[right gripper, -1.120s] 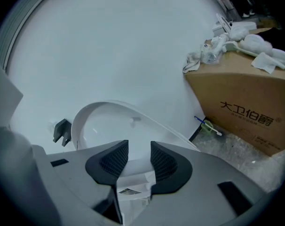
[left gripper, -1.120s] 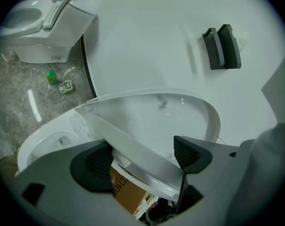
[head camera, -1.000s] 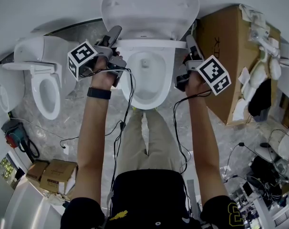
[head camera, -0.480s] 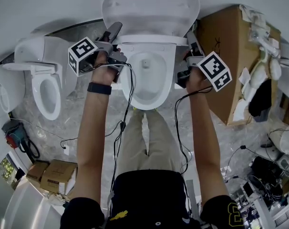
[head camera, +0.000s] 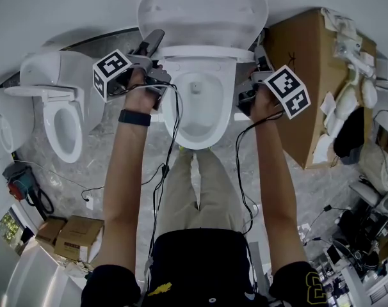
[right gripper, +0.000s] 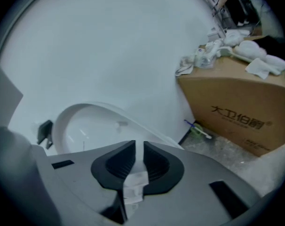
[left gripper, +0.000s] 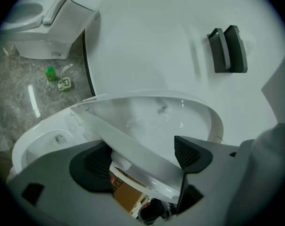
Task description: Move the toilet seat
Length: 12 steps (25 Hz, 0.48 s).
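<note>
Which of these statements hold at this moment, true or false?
1. The toilet lid stands raised. True.
2. The cardboard box is at the head view's left. False: it stands at the right.
3. The toilet seat passes between the left gripper's jaws. True.
4. The right gripper stands wide open and empty. False: its jaws have just been closing, with the toilet seat's white edge between them.
</note>
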Motion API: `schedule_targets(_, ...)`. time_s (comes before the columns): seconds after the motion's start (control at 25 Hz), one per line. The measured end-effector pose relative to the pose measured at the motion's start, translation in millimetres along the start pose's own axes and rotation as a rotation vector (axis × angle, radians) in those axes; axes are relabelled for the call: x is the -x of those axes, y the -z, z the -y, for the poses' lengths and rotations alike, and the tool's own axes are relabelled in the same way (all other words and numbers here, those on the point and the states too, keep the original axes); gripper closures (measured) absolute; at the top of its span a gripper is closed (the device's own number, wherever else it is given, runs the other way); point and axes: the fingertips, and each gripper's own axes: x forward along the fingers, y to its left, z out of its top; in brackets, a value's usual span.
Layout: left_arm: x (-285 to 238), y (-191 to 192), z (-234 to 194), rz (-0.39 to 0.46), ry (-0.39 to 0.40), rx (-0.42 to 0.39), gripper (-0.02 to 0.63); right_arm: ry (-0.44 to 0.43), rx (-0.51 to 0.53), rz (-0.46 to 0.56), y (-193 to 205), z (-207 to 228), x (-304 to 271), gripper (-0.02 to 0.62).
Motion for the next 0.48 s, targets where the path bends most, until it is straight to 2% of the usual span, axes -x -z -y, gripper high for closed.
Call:
schedule_targets(0.04,-0.2,-0.7,0.0,0.003,0.001,0.002,0.199,0.061,0.016,-0.016,4.6,16.9,-1.6,0.564)
schedule_targets(0.12,-2.4,-2.3,0.8,0.01,0.001,0.007,0.199,0.11,0.052,-0.098,25.8,46.5,-3.7,0.571)
schedule_targets(0.2,-6.5,-3.5,2.6,0.01,-0.001,0.011,0.196,0.093,0.044,-0.165,47.3,66.6,-2.8,0.571)
schedule_targets(0.32,-11.4,-5.5,6.3,0.006,-0.001,0.017,0.192,0.098,0.042,-0.17,58.0,80.8,-0.6,0.571)
schedule_targets(0.48,-15.2,-9.7,6.8,0.011,0.002,0.02,0.178,0.085,0.137,-0.201,70.2,68.9,-0.8,0.571)
